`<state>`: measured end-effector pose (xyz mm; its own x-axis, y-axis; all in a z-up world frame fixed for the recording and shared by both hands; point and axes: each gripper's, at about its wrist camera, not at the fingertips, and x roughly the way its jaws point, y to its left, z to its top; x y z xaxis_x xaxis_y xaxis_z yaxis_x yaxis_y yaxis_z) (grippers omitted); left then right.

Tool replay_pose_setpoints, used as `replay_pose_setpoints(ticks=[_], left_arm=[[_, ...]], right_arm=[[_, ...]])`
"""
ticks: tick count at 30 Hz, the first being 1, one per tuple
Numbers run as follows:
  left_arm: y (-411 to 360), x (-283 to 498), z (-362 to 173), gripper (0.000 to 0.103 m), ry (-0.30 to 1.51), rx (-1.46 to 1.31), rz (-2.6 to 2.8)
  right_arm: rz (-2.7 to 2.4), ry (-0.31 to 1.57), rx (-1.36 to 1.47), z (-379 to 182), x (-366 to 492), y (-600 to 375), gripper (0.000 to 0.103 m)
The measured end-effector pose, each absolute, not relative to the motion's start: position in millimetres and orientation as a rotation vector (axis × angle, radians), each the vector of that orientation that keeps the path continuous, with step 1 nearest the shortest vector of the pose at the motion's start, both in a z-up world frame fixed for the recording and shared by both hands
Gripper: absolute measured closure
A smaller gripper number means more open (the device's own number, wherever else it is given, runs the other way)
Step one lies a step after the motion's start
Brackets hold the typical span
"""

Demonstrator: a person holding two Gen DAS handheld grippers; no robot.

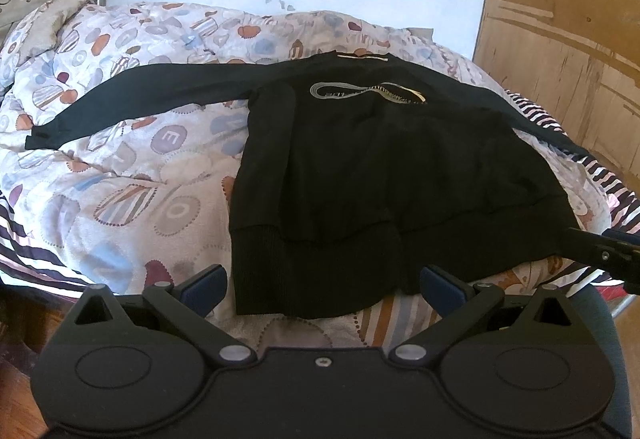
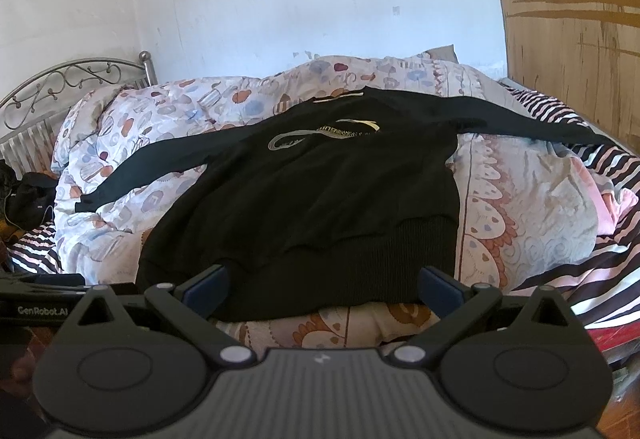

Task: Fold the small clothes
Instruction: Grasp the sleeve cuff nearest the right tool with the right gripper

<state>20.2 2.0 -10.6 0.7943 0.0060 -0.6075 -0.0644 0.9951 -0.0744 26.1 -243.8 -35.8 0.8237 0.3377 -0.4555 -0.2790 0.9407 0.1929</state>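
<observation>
Lying flat on the bed's quilt (image 1: 120, 175), black sweater (image 1: 384, 175) with sleeves spread; its hem sits just ahead of both grippers. Left gripper (image 1: 324, 285) fingers wide, empty. Right gripper (image 2: 324, 285) fingers wide, empty. Dark clothes (image 2: 28, 195) lie near the headboard (image 2: 60, 87).

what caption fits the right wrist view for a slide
Open right gripper poised at the ribbed hem of a black sweater spread flat, sleeves out, on a patterned quilt.
</observation>
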Motion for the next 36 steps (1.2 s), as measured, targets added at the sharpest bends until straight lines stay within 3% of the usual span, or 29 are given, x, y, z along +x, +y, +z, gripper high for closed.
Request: replay_pose_setpoints(ticks=[19,36], left_arm=[[2.2,87.2,-7.4,0.001,0.723,-0.070,0.044],[-27.0,254.1,5.8,0.001,0.744,-0.018,0.029]], right_arm=[[0.341,0.577,0.169,-32.5,85.2,-248.2,0.000],[0.087,0.573,0.146,-1.8,239.1,-307.3,0.000]])
